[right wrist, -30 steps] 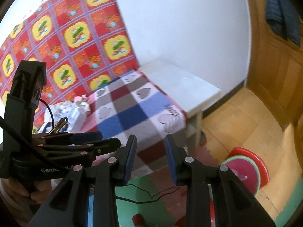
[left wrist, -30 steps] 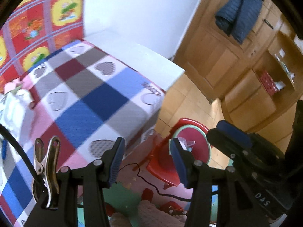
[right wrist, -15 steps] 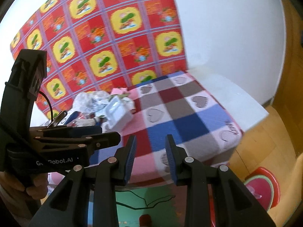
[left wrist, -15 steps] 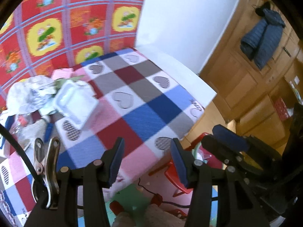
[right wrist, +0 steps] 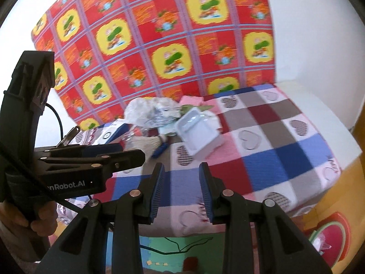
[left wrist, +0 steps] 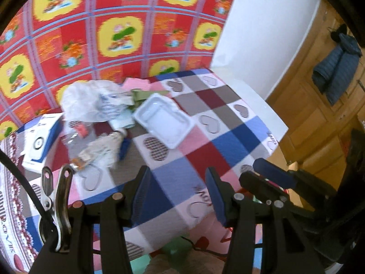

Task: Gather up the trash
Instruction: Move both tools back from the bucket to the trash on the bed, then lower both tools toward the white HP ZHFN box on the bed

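Note:
Trash lies at the back of a checked heart tablecloth (left wrist: 228,141): a white plastic tray (left wrist: 164,122), a crumpled clear bag (left wrist: 84,100), a knitted glove (left wrist: 102,146), a blue-and-white box (left wrist: 42,141) and pink paper (left wrist: 136,83). The tray (right wrist: 198,134), bag (right wrist: 146,111) and glove (right wrist: 146,142) also show in the right wrist view. My left gripper (left wrist: 178,197) is open and empty above the table's near edge. My right gripper (right wrist: 181,188) is open and empty, beside the left one (right wrist: 91,157).
A red-rimmed bin (right wrist: 328,233) holding clear wrappers stands on the floor at the lower right. A red and yellow patterned cloth (left wrist: 114,29) hangs behind the table. A wooden cabinet (left wrist: 319,114) with a dark jacket (left wrist: 335,66) stands to the right. Coloured floor mats (right wrist: 182,251) lie below.
Both grippers have swung up and left from the floor bin toward the table. The pile of trash has come into view. Both stay open and empty.

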Demonstrator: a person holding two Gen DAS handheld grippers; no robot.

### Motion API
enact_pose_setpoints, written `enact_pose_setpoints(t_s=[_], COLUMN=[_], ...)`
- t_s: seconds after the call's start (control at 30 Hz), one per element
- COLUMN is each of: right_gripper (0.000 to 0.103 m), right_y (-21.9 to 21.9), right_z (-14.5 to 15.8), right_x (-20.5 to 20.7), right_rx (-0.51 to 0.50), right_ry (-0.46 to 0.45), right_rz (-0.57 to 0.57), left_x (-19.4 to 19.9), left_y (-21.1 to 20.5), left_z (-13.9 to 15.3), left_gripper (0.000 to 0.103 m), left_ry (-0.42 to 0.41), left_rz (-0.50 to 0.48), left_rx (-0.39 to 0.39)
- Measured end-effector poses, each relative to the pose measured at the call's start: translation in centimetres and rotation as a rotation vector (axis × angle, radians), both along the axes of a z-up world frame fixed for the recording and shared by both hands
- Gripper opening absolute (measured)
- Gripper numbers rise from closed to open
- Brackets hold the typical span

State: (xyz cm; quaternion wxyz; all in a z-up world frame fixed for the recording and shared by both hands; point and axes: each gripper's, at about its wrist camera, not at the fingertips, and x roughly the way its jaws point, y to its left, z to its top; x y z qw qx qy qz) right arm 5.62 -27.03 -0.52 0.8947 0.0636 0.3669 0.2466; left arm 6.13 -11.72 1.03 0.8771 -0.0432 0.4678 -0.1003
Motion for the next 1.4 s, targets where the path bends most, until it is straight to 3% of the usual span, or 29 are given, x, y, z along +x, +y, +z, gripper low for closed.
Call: enact_pose_setpoints(t_s=[0.6, 0.83, 1.4], right_gripper=[0.032, 0.038, 0.039], right_y=[10.0, 13.5, 19.6], right_z=[-0.5, -1.0, -2.7], right_x=[1.9, 4.6, 10.7], right_rx=[-0.035, -0.053, -0.05], right_ry=[0.005, 0.02, 0.059], right_rz=[0.243, 0.365, 0.591], left_x=[-1.3, -0.9, 1.9], left_y=[10.8, 14.3, 21.3], left_z=[0.0, -0.8, -2.7], left_gripper=[0.053, 0.053, 0.053], left_ry=[0.014, 0.043, 0.064], left_rz=[0.233, 0.356, 0.619], left_rx=[0.006, -0.003, 0.014])
